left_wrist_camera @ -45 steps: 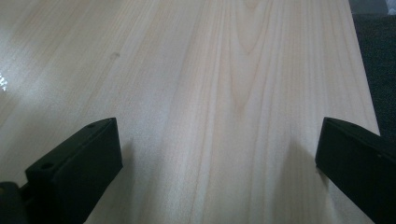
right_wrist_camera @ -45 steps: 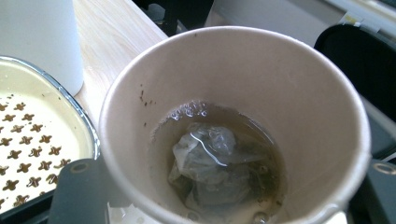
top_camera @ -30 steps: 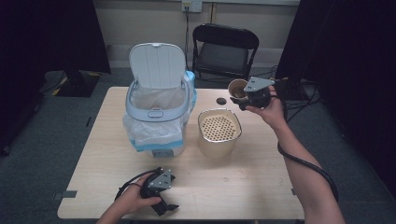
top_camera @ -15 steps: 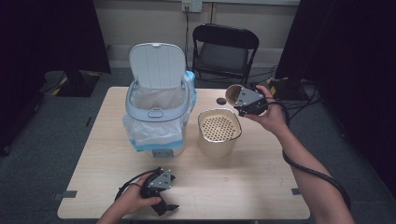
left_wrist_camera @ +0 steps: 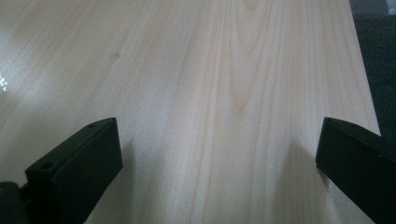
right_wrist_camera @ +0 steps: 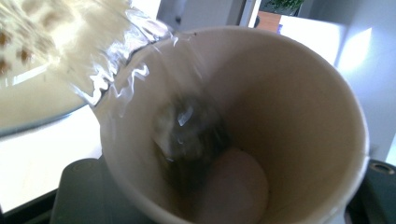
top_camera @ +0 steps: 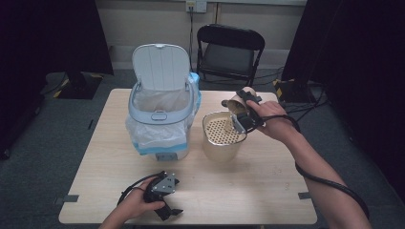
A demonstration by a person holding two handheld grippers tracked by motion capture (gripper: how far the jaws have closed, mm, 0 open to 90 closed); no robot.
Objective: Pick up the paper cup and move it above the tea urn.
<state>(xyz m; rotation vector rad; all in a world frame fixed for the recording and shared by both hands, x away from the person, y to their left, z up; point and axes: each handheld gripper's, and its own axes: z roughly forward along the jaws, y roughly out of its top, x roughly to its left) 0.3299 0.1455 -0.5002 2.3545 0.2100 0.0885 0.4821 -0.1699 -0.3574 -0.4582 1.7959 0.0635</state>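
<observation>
Tipped now over the strainer (top_camera: 221,130), right claw (top_camera: 239,112) pinches cup (right_wrist_camera: 261,135), pouring liquid (right_wrist_camera: 135,74); left claw (left_wrist_camera: 210,158) spread.

We see the bin (top_camera: 161,119) standing on the tabletop (top_camera: 267,186). Just right of the bin sits the strainer pot (top_camera: 221,137); behind the bin, off the tabletop, stands a chair (top_camera: 229,52).
</observation>
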